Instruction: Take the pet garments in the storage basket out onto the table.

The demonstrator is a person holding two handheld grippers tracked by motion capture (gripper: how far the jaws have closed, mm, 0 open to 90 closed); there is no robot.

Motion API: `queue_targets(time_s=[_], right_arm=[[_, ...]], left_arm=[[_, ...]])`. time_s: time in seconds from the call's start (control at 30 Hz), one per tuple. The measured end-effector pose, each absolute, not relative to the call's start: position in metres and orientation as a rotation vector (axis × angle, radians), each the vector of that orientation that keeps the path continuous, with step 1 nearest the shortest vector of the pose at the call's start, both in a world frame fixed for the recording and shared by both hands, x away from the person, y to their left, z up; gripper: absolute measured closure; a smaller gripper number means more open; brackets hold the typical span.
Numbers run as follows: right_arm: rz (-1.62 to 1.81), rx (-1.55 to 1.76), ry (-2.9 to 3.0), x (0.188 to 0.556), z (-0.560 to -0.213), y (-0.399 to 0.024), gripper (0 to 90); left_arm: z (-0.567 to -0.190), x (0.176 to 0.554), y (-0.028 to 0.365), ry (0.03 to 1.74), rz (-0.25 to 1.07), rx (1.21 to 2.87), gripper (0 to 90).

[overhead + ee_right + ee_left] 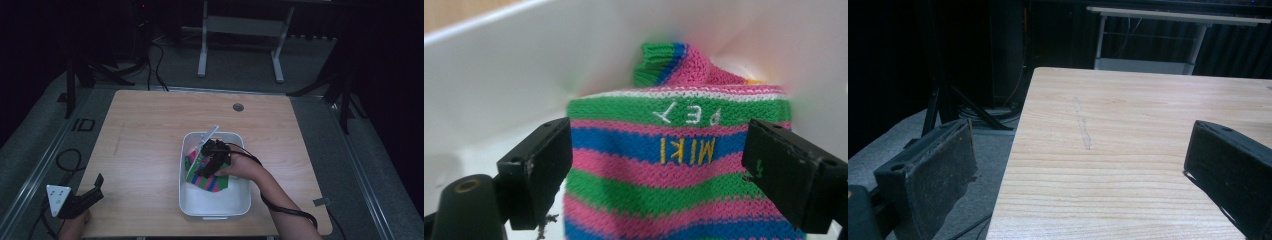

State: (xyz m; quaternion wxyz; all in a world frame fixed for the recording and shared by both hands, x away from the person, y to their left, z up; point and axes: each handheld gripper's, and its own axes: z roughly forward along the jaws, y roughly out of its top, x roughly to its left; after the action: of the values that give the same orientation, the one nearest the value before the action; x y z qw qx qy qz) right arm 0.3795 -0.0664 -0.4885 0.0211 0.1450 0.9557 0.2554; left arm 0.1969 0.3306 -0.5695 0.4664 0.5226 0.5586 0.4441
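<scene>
Setting: dark room, pale wooden table [150,145] lit from above — stands and cables crowd the floor behind it.
Bin: white plastic tub [215,207] sits right of the table's centre, near the front edge.
Knit: striped sock [679,165] in pink, green and blue lies inside the tub against its left wall, lettering upside down in the right gripper view; a folded cuff rises behind it.
Right gripper [216,159]: reaches down into the tub over the knit, jaws spread wide to either side of the fabric and not pinching it — a stance that reads as lined up for a grab or just let go; which, the frames do not settle.
Right hand [242,170]: forearm angles in from the lower right, wrist bent toward the tub's left wall.
Left gripper [75,200]: parked at the table's front left corner, jaws apart and holding nothing, pointed across bare wood — likely kept clear so the other hand can work.
</scene>
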Motion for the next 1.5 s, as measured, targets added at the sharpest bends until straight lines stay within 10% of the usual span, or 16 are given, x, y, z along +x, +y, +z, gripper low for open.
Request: queue_targets(time_s=[0.47,0.57,0.63,0.7,1.5], right_arm=[[0.577,0.485,3.019,0.390,-0.526,-0.042,14.6],[0.559,0.468,3.016,0.388,-0.526,-0.041,30.0],[0.575,0.475,3.015,0.386,-0.522,-0.042,59.1],[0.567,0.488,3.013,0.386,-0.518,-0.044,64.1],[0.990,0.496,2.847,0.355,-0.426,-0.103,66.4]], left_arm=[[-0.570,0.197,0.331,1.370,1.088,1.282,0.9],[-0.570,0.197,0.331,1.370,1.089,1.283,0.9],[-0.570,0.197,0.331,1.369,1.089,1.283,0.9],[-0.570,0.197,0.331,1.370,1.089,1.282,0.9],[-0.569,0.197,0.330,1.379,1.093,1.282,0.9]])
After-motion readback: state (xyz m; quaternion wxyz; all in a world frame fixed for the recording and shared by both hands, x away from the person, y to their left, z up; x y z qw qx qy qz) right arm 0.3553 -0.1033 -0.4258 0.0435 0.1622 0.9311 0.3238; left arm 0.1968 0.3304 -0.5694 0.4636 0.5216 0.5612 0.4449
